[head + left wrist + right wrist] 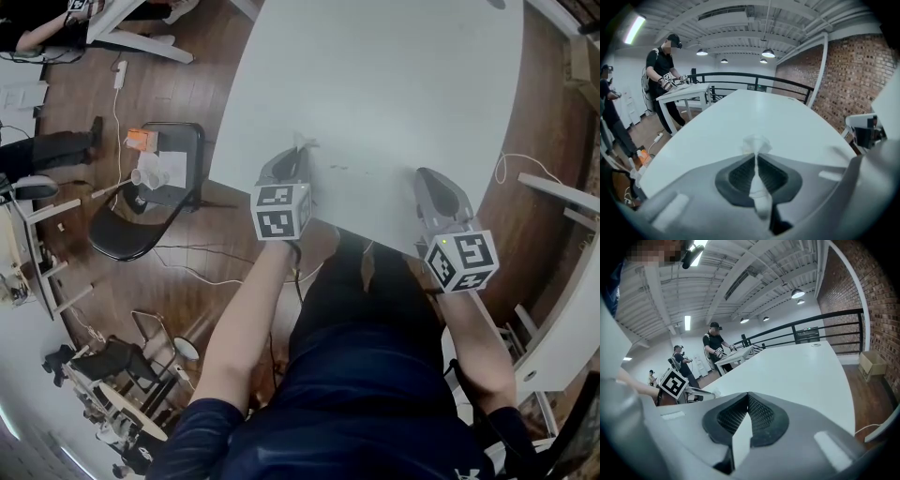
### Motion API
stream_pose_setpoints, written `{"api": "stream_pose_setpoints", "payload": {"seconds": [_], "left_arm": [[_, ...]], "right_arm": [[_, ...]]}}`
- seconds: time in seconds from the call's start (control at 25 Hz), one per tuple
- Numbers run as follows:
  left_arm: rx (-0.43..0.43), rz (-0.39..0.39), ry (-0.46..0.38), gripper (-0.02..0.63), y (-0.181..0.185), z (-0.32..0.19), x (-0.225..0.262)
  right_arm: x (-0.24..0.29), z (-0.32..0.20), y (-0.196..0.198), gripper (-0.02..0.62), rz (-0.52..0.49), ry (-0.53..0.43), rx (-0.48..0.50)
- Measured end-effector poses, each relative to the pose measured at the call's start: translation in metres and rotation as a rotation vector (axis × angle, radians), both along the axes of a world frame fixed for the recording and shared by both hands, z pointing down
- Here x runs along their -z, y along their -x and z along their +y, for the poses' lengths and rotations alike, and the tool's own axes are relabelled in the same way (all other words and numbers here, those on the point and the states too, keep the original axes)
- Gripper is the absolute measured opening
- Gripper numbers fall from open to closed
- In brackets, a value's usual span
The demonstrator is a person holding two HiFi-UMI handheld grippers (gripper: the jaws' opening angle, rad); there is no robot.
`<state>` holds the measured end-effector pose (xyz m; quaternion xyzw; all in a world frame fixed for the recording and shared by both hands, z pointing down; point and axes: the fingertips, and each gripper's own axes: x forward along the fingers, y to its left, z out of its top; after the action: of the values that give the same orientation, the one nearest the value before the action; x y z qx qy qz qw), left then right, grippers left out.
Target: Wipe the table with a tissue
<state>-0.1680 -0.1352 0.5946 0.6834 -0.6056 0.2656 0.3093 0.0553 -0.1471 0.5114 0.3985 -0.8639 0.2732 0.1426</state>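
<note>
A large white table (375, 84) fills the middle of the head view. My left gripper (300, 153) hovers over the table's near-left part, shut on a crumpled white tissue (306, 142) that sticks out past its tips. In the left gripper view the tissue (756, 143) is pinched between the jaws of the left gripper (756, 158) and puffs out in front of them, just above the table (754, 112). My right gripper (427, 176) sits at the near-right edge, shut with nothing in it. In the right gripper view the right gripper (748, 397) has its jaws meeting at the tips.
A black chair (178, 141) left of the table carries a cup and small items. Cables (117, 112) trail over the wooden floor. Another white table (686, 91) with a person (661, 65) beside it stands farther back. A black railing (754, 79) and a brick wall (853, 70) bound the room.
</note>
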Motion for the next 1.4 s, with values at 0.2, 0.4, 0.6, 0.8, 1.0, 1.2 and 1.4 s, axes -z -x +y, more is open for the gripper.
{"api": "stream_pose_setpoints", "payload": {"seconds": [0.2, 0.4, 0.6, 0.8, 1.0, 1.2, 1.4], "left_arm": [[-0.013, -0.011, 0.039, 0.015, -0.009, 0.003, -0.009], [-0.010, -0.026, 0.055, 0.015, -0.009, 0.003, -0.009], [-0.021, -0.046, 0.056, 0.015, -0.016, 0.006, -0.008], [-0.031, -0.031, 0.059, 0.015, -0.032, 0.008, -0.008], [-0.040, -0.034, 0.053, 0.015, -0.048, 0.009, -0.009], [-0.042, -0.042, 0.048, 0.015, -0.055, 0.007, -0.008], [-0.052, -0.045, 0.049, 0.015, -0.065, 0.007, -0.009]], "right_arm": [[0.005, -0.003, -0.007, 0.003, -0.027, -0.001, -0.028], [0.004, -0.003, -0.015, 0.003, -0.051, 0.017, -0.051], [0.007, 0.000, -0.019, 0.003, -0.066, 0.017, -0.056], [0.010, 0.004, -0.024, 0.003, -0.075, 0.016, -0.054], [0.009, 0.008, -0.033, 0.003, -0.079, 0.014, -0.053], [0.008, 0.010, -0.036, 0.003, -0.082, 0.020, -0.056], [0.007, 0.011, -0.044, 0.003, -0.085, 0.021, -0.061]]}}
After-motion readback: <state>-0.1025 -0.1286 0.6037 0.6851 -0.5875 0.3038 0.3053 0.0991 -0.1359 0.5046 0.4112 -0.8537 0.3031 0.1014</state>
